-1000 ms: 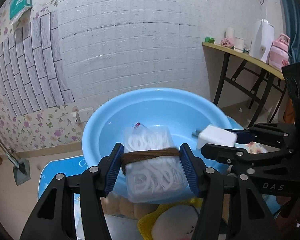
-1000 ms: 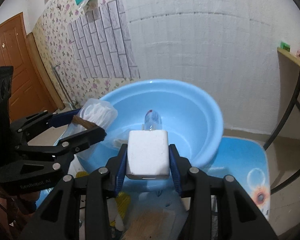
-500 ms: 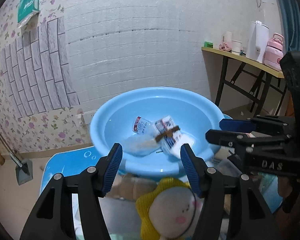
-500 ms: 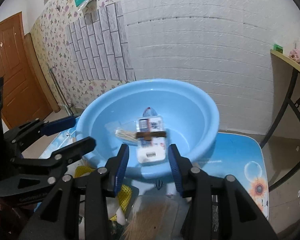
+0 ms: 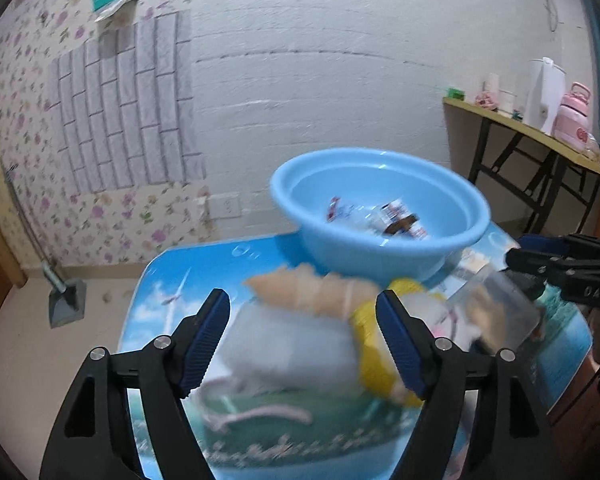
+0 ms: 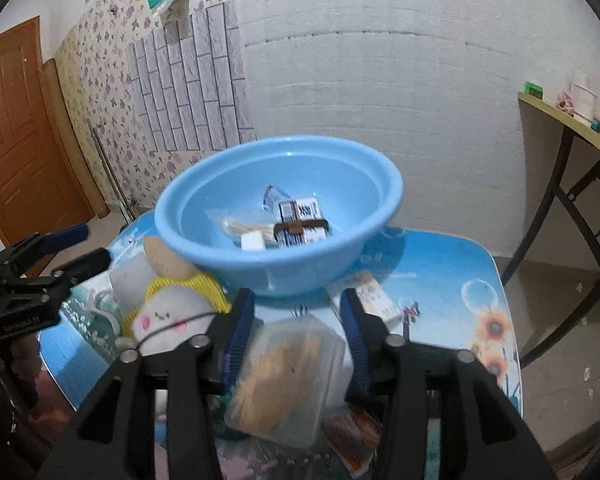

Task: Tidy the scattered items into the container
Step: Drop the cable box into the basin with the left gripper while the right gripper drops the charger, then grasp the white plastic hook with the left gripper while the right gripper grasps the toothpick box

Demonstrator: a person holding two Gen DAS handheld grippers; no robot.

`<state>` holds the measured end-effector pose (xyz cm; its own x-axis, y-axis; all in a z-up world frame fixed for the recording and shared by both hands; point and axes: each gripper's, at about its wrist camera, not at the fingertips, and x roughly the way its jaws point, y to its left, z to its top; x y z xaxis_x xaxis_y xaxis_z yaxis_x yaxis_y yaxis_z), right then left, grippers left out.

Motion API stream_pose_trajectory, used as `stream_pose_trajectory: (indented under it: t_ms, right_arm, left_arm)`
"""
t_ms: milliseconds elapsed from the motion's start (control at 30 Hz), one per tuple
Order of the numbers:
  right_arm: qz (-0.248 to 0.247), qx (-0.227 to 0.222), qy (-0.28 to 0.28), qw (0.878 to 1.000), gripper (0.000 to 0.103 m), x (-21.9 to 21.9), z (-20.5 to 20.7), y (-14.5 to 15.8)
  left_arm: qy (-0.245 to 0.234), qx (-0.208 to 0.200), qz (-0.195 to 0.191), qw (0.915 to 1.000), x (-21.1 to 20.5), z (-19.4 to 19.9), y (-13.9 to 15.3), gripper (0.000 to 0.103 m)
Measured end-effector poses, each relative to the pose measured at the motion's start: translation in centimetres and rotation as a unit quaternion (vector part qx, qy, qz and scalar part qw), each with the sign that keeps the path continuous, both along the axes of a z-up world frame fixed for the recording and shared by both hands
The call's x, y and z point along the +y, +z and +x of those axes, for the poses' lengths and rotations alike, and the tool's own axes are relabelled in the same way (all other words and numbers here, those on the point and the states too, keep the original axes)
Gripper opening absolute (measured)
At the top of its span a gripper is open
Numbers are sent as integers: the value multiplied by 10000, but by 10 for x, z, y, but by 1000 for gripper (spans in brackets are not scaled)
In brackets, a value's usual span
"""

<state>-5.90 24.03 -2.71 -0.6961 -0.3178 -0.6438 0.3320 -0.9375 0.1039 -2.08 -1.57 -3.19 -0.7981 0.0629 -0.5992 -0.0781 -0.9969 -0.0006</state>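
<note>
Inside blue basin (image 6: 204,216): banded packet (image 6: 302,222).

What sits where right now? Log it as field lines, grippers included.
container: blue basin on the table
in basin: banded packet, white block, bag of sticks
still out: plush toy, clear box, carton
left gripper: open, jaws just opened wider, over a white bundle
right gripper: open, jaws just opening, astride the clear box
</note>
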Motion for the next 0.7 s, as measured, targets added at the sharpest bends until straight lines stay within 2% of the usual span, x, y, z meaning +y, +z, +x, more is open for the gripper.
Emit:
stream_pose_trajectory:
  t_ms: [100, 300, 467, 633, 700]
  right_arm:
    - [40, -61, -22, 10000, 55, -1, 1, -4]
    - [271, -89, 83, 9996, 55, -12, 2, -16]
    - [360, -71, 202, 9991, 56, -13, 11, -20]
    - [411, -101, 193, 9989, 67, -9, 24, -27]
    - [417, -192, 212, 9987, 72, -7, 26, -31]
  left_arm:
    - [183, -152, -17, 9997, -15, 4, -12, 76]
    - [458, -509, 116, 9976, -36, 7, -28, 76]
    - [461, -557, -53, 9974, -36, 9, -35, 76]
    - [315, -713, -187, 9968, -34, 10, -43, 76]
    - [277, -743, -234, 9966, -34, 10, -45, 82]
